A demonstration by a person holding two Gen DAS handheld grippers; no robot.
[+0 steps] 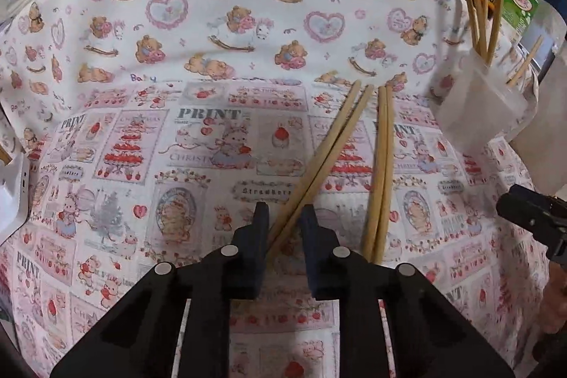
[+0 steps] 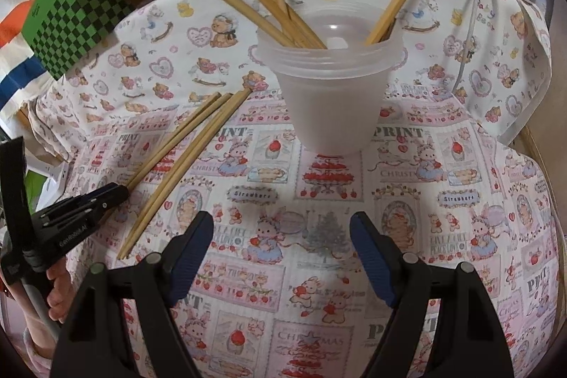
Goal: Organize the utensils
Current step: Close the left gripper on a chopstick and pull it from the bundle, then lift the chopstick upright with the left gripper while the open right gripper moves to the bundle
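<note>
In the left wrist view the left gripper (image 1: 282, 218) has its jaws narrowed around the near end of one chopstick pair (image 1: 320, 158) lying on the cloth (image 1: 141, 130); I cannot tell if the pads truly pinch it, so one stick could slip free on lifting, or knock the second pair (image 1: 381, 165) at three o'clock. In the right wrist view the right gripper (image 2: 281, 257) is spread and empty at six o'clock; the cup (image 2: 331, 87) at twelve o'clock looks light and could tip if sticks hit its rim.
</note>
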